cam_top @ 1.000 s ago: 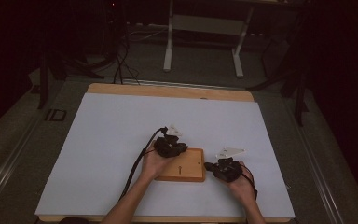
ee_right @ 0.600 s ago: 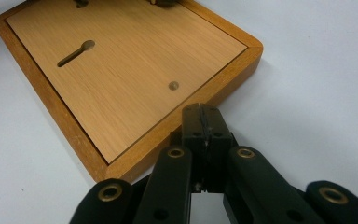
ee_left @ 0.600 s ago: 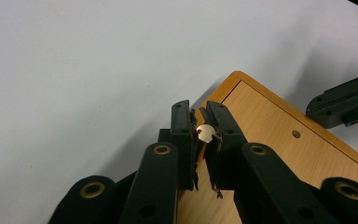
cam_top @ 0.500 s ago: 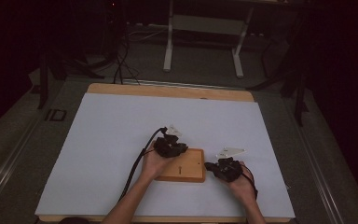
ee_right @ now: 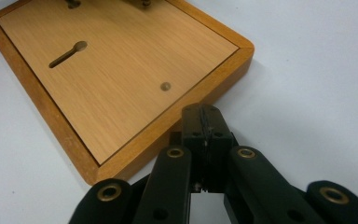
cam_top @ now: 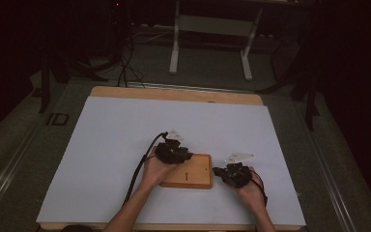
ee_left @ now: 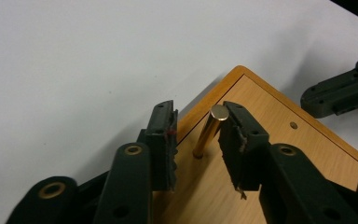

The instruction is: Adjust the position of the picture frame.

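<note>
left gripper | unmoved | fingers apart around brass pin

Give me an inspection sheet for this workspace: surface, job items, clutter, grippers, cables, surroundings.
Surface: white sheet covering a wooden table.
Job's things: wooden board lying flat near the front edge; a brass pin stands in it, slightly tilted; the board also has a keyhole-shaped slot.
Clutter: nothing seen.
Grippers: left gripper open, its jaws either side of the pin, the right jaw touching the pin's top; right gripper shut, empty, against the board's edge.
Cables: a black cable trails from the left gripper.
Surroundings: dark room, white stand legs and floor cables behind the table.
</note>
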Demonstrator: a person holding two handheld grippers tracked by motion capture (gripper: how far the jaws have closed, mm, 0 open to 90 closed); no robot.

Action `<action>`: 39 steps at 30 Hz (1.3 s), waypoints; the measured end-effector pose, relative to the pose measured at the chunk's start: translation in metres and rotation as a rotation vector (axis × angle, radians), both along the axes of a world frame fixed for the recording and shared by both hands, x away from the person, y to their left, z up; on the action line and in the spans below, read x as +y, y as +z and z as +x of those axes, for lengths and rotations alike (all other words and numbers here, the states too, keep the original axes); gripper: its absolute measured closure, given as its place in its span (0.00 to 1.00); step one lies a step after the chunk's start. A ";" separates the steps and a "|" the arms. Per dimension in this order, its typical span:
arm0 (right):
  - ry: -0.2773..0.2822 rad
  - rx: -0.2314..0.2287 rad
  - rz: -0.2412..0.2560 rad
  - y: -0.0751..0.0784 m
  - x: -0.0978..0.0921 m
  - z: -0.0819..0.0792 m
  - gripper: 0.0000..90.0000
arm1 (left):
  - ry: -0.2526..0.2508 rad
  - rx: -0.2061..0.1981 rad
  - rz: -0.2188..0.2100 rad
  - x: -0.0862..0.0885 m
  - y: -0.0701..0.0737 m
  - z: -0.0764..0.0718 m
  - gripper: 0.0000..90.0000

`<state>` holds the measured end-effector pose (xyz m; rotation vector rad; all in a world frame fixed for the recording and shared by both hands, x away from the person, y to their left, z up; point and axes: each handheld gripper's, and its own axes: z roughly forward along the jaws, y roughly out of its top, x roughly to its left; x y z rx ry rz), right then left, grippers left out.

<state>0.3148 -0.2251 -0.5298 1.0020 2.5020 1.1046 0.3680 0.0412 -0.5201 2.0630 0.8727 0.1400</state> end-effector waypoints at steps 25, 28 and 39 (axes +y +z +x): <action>-0.043 -0.046 0.019 0.003 -0.004 0.002 0.78 | 0.077 -0.055 -0.057 0.047 0.013 -0.027 0.66; -0.042 -0.050 0.022 0.003 -0.004 0.002 0.77 | 0.084 -0.053 -0.060 0.050 0.013 -0.028 0.66; -0.034 -0.063 0.030 0.004 -0.003 0.004 0.71 | 0.104 -0.061 -0.065 0.065 0.011 -0.039 0.65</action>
